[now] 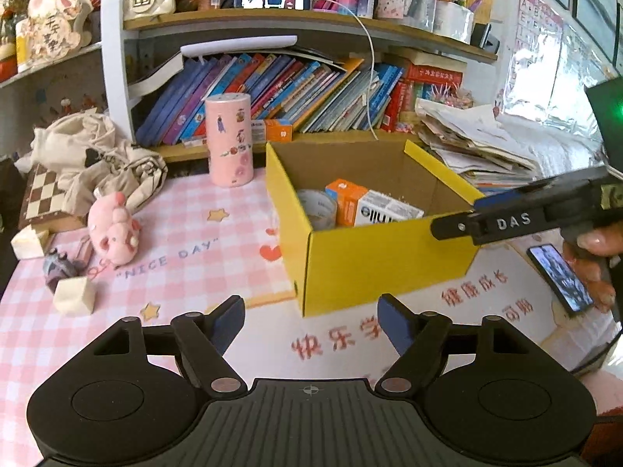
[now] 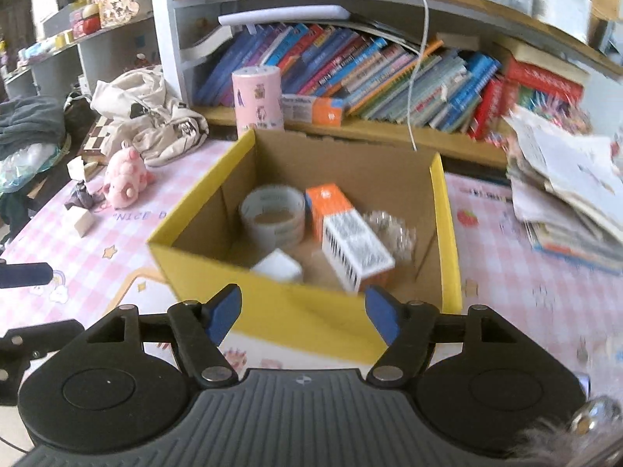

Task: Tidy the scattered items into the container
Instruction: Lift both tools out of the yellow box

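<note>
Hovering wide-spread and empty-handed, left gripper and right gripper near yellow box.

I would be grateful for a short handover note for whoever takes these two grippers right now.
Left gripper: open, empty, in front of the yellow box.
Right gripper: open, empty, above the box's near wall.
Done: in the box lie a tape roll, an orange-and-white carton, a white block and something shiny and crinkled.
Left: on the mat to the left, the pink plush toy, a cream foam cube, a small grey-purple figure and a second cream block by the chessboard.
</note>
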`<state>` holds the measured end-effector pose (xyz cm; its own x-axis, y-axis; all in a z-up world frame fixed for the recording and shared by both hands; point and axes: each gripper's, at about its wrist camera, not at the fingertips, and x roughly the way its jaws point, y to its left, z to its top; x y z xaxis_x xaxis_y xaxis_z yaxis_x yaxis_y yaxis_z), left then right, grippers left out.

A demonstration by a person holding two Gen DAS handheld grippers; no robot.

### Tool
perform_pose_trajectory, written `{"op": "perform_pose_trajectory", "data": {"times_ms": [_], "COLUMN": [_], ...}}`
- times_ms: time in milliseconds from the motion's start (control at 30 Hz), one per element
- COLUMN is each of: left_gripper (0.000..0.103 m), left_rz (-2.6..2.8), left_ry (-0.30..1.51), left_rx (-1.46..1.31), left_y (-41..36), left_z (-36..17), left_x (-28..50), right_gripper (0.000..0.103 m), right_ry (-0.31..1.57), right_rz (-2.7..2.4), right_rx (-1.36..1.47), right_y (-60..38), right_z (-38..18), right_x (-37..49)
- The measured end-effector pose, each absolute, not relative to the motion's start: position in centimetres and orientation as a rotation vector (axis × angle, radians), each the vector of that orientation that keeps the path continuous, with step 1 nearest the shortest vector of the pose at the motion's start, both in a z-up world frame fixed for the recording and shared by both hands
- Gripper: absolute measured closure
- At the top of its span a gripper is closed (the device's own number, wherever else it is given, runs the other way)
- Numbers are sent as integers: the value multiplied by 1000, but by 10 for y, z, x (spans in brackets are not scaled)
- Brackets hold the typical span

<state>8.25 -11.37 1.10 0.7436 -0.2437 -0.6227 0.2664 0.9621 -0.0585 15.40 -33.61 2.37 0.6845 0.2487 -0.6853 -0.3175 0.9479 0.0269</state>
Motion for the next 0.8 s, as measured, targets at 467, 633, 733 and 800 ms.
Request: {"op": "perform_pose_trajectory", "data": {"times_ms": [467, 633, 733, 800], "left_gripper": [21, 18, 14, 13], "left_rz": [-315, -291, -264, -246], "left_ry": [679, 681, 680, 679], "left_rx": [39, 44, 48, 48], "left_y": [-74, -63, -56, -51], "left_z": [9, 7, 6, 5], "left_x": [44, 33, 25, 20], "right_gripper": [25, 19, 18, 18], "right_ry": [768, 752, 742, 737], "right_rz": [183, 149, 134, 130], "right_rx": [-39, -31, -35, -45], "right_y": [-314, -302, -292, -284], "right_z": [9, 4, 1, -2], "right_x": [72, 48, 36, 28]}}
